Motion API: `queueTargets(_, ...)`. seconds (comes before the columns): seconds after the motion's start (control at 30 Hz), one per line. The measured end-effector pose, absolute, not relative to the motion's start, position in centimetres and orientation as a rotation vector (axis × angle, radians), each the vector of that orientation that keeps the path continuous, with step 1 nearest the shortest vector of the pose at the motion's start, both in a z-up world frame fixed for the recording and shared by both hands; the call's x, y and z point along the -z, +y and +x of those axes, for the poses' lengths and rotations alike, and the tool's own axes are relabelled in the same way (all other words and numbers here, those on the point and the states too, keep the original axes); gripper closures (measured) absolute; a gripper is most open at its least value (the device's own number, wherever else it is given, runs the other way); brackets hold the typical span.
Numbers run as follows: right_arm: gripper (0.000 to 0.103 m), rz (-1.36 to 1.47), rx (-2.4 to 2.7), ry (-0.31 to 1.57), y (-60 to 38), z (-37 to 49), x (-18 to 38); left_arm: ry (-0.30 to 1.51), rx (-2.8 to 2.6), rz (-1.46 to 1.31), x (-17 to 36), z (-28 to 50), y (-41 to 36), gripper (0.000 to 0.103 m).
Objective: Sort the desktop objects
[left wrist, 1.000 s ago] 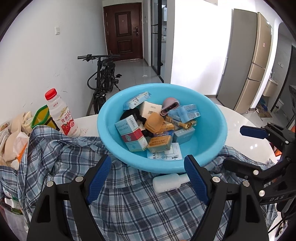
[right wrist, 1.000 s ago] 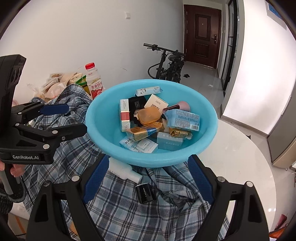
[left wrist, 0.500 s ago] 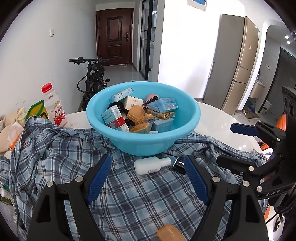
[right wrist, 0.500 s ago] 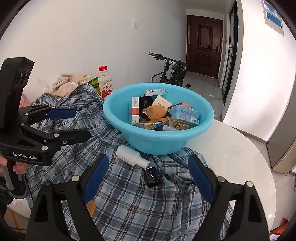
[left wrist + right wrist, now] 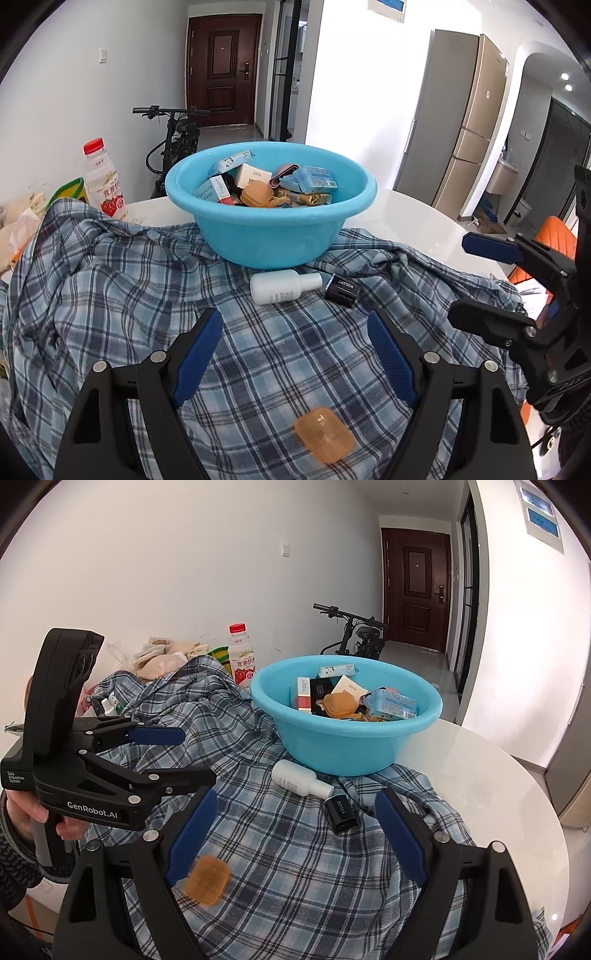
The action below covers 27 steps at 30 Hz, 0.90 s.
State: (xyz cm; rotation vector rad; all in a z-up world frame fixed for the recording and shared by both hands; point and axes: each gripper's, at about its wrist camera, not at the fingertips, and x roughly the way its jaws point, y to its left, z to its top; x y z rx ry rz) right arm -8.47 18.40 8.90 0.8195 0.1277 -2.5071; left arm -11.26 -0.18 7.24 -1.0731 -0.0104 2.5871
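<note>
A blue basin (image 5: 271, 236) (image 5: 351, 746) full of small boxes and cases stands on a plaid shirt (image 5: 129, 295) (image 5: 295, 849) on a round white table (image 5: 498, 812). In front of it lie a white bottle (image 5: 282, 291) (image 5: 299, 782), a black case (image 5: 342, 290) (image 5: 340, 815) and an orange case (image 5: 325, 439) (image 5: 207, 879). My left gripper (image 5: 295, 354) (image 5: 177, 755) is open and empty above the shirt. My right gripper (image 5: 295, 834) (image 5: 476, 280) is open and empty, beside it.
A red-capped drink bottle (image 5: 105, 181) (image 5: 242, 657) and bags (image 5: 162, 657) stand at the table's far left by the wall. A bicycle (image 5: 173, 136), a door and a fridge (image 5: 461, 136) are beyond the table.
Both grippers have pulled back from the basin and risen. The bottle, black case and orange case have come into view in front of them. Both stay open.
</note>
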Motion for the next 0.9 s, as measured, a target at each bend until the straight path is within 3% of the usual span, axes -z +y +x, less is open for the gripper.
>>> queueTargets(0.53, 0.017, 0.754, 2.635, 0.102, 19.7, -5.3, -4.9, 0.062, -2.749, -0.939, -4.9, -6.8, -0.1, 0.020)
queueTargets(0.7, 0.017, 0.730, 2.671, 0.083, 20.1, -4.5, -4.1, 0.183, -2.851, -0.846, -4.2, -5.1, 0.6, 0.020)
queueTargets(0.9, 0.017, 0.684, 2.703, 0.109, 19.7, -3.2, -3.5, 0.142, -2.907, -0.760, -3.9, -3.7, 0.5, 0.020)
